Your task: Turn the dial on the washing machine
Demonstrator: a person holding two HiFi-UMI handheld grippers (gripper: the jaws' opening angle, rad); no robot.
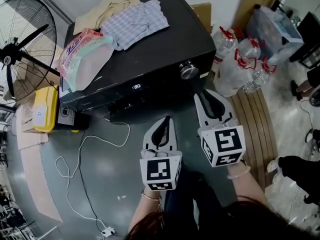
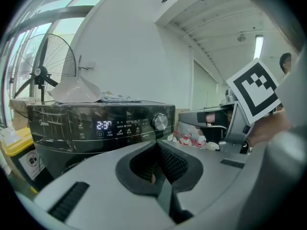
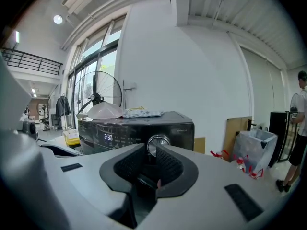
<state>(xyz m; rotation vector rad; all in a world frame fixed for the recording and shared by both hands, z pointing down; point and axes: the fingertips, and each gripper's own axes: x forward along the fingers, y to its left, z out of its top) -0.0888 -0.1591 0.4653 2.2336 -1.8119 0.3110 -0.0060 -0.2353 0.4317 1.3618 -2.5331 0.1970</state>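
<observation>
Grey floor (image 1: 100, 151) lies under a black washing machine (image 1: 150, 59), with a fan (image 1: 20, 54) beside it and folded clothes (image 1: 132, 16) on top. The left gripper (image 1: 166, 120) has its jaws together and empty. The right gripper (image 1: 201, 96) has its jaws a slit apart, gripping nothing. It is near the silver dial (image 1: 188, 70) at the panel's right end, without touching it.

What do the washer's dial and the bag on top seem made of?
Dial: silvery, shiny rim with glints; metal or chromed plastic, can't tell which.
Bag: thin, soft plastic film; translucent, crinkled, printed in pink.
</observation>
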